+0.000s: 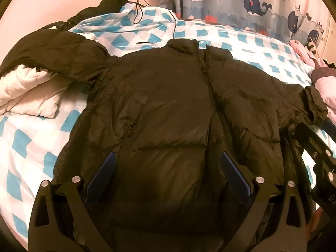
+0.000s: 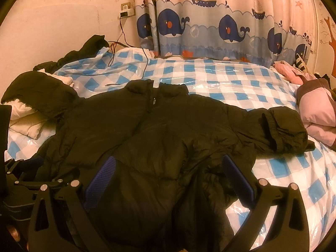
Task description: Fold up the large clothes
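A black puffer jacket (image 1: 168, 105) lies spread front-up on the bed, collar toward the curtain and zip running down the middle. Its right sleeve ends in a bunched cuff (image 2: 281, 132); its left sleeve runs toward a pile of clothes. My left gripper (image 1: 169, 163) hovers open over the lower left half of the jacket, blue pads wide apart and gripping nothing. My right gripper (image 2: 170, 163) stands open the same way over the lower right half (image 2: 168, 136), near the hem. Each view catches part of the other gripper's black frame (image 1: 315, 149) at its edge.
The bed has a blue-and-white checked plastic cover (image 2: 231, 84). A white quilted garment (image 1: 29, 92) under dark clothing (image 1: 52, 48) lies at the left. Pink clothes (image 2: 315, 109) are piled at the right. A black cable (image 1: 174, 21) trails from a wall socket (image 2: 126, 11). A whale curtain (image 2: 210, 31) hangs behind.
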### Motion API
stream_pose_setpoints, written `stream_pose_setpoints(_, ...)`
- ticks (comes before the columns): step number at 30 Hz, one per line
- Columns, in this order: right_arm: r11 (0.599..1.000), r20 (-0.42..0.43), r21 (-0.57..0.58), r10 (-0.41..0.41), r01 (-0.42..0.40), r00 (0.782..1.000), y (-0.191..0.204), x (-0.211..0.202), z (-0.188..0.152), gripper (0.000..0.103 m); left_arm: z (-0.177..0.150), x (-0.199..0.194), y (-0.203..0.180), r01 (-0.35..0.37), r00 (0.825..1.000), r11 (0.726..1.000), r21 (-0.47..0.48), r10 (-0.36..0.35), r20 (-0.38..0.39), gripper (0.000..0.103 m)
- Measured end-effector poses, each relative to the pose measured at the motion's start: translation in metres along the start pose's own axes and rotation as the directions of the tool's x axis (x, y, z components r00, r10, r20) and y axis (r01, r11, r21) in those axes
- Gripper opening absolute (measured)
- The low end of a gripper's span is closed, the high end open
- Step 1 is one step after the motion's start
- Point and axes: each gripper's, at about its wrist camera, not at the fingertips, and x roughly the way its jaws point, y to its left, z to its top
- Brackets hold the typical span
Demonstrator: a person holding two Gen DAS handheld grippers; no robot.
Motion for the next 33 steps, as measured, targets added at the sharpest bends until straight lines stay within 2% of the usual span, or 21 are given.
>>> stream_pose_setpoints(12, 1.000, -0.037, 0.009, 0.005, -0.005, 0.999, -0.0049, 0.0049, -0.0003, 0.097, -0.0023, 0.0052, -0.0041, -0.010, 1.000, 1.000, 0.010, 0.010, -0.010, 0.095)
stream_pose_setpoints(33, 1.000, -0.051, 0.013, 0.017, -0.016, 0.999, -0.0039, 0.0088, -0.0016, 0.097, -0.0016, 0.0077, -0.0033, -0.003, 1.000, 1.000, 0.003, 0.003, -0.018, 0.095)
